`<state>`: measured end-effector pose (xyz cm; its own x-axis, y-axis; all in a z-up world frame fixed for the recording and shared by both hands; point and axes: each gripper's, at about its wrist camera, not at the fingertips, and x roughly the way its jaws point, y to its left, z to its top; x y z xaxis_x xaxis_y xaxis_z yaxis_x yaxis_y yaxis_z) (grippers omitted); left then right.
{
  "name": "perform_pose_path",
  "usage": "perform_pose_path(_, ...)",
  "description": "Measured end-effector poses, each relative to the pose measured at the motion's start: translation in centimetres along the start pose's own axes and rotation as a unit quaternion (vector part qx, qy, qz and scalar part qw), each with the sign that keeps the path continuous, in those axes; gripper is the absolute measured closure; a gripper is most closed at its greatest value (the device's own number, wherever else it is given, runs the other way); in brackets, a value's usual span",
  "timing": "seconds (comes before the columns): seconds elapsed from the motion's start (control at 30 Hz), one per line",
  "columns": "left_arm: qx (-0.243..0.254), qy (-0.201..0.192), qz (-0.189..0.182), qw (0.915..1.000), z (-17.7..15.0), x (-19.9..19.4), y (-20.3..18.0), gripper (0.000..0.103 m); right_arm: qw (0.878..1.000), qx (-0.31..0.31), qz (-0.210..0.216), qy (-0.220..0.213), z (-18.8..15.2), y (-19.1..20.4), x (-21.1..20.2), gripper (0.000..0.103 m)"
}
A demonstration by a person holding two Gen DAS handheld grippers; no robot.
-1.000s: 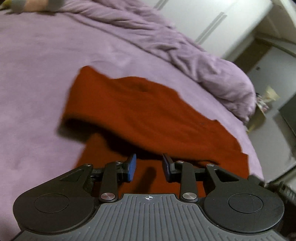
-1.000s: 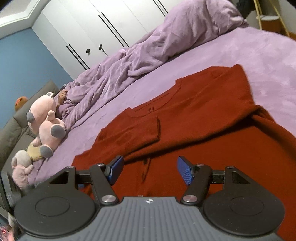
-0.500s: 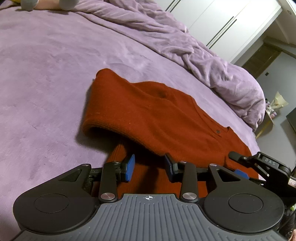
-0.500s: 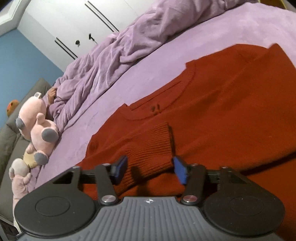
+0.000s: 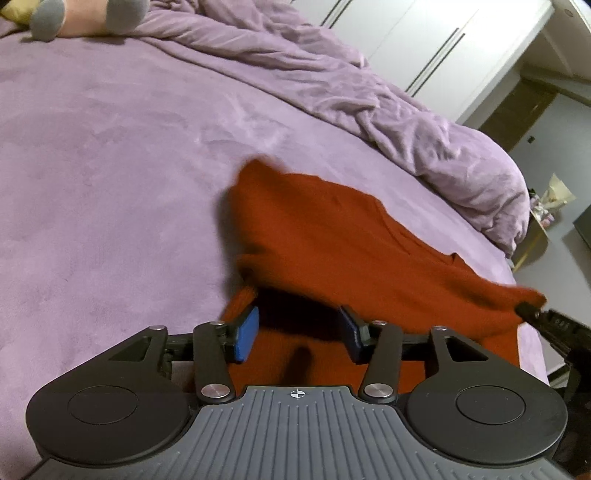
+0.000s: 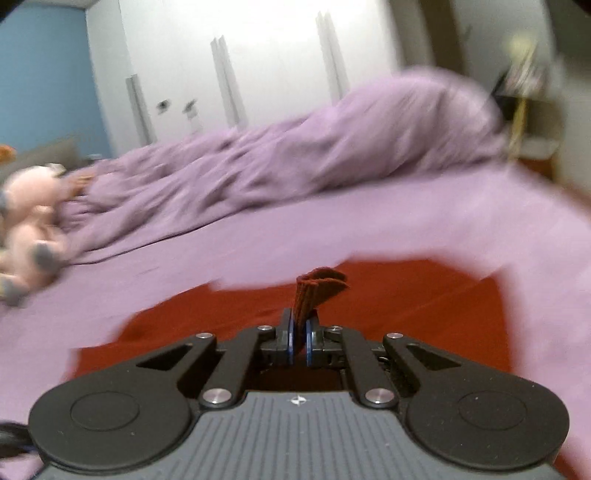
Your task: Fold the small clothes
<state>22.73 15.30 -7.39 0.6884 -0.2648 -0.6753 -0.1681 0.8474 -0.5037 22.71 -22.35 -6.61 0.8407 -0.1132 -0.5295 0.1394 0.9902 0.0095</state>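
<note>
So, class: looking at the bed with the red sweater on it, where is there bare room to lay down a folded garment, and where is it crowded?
Free: the broad purple sheet left of the red sweater, between it and the plush toy; also the strip between sweater and bunched duvet. Crowded: the near edge, where the open left gripper and the right gripper, shut on the sweater's ribbed cuff, work.

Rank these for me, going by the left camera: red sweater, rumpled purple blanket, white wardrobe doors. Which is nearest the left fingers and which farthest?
1. Red sweater: directly ahead of the left gripper, reaching between its open fingers.
2. Rumpled purple blanket: bunched along the bed's far side, beyond the sweater.
3. White wardrobe doors: behind the blanket, upper right, farthest.
</note>
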Motion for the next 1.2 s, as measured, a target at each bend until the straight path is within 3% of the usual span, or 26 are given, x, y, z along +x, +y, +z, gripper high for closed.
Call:
perform_pose_path(0.1,-0.006,0.009,-0.005,0.9999,-0.3,0.6,-0.3,0.048,0.998,0.032,-0.037,0.038,-0.3,-4.0,1.5,0.098)
perform_pose_path(0.23,-0.005,0.014,-0.004,0.9999,-0.7,1.0,-1.2,0.048,0.989,0.112,-0.002,0.095,-1.6,-7.7,3.0,0.097)
perform_pose_path(0.4,0.013,0.012,-0.003,0.9998,-0.4,0.9,-2.5,0.047,0.986,0.134,0.011,0.099,-2.5,-8.0,3.5,0.096)
perform_pose_path(0.47,0.018,0.007,-0.001,0.9998,-0.1,0.9,-2.9,0.047,0.990,0.107,0.000,0.096,-2.3,-7.2,3.6,0.097)
perform_pose_path(0.57,0.020,0.001,0.001,0.9998,0.2,1.0,-3.3,0.046,0.997,0.045,-0.037,0.048,-1.5,-5.7,2.7,0.097)
perform_pose_path(0.67,0.020,0.000,0.005,0.9998,0.4,1.1,-3.5,0.046,0.994,0.021,-0.097,0.055,-1.5,-5.4,3.1,0.093)
perform_pose_path(0.73,0.021,0.002,0.005,0.9998,0.3,1.4,-3.8,0.046,0.991,0.036,-0.114,0.053,-1.5,-5.9,2.8,0.092)
perform_pose_path(0.83,0.037,0.004,0.001,0.9993,0.2,2.0,-4.8,0.045,0.996,0.056,-0.069,0.020,-0.8,-5.6,1.3,0.090)
perform_pose_path(1.0,0.053,0.016,0.005,0.9985,0.3,4.3,-6.3,0.045,0.998,0.017,0.008,0.059,-0.2,-2.8,4.2,0.088)
perform_pose_path(1.13,0.063,0.021,0.012,0.9977,0.0,5.2,-6.4,0.045,0.994,-0.035,-0.014,0.107,-2.0,-2.1,7.3,0.088)
perform_pose_path(1.2,0.075,0.021,0.015,0.9968,-0.2,5.6,-6.5,0.044,0.993,-0.073,-0.019,0.093,-2.8,-1.7,7.5,0.088)
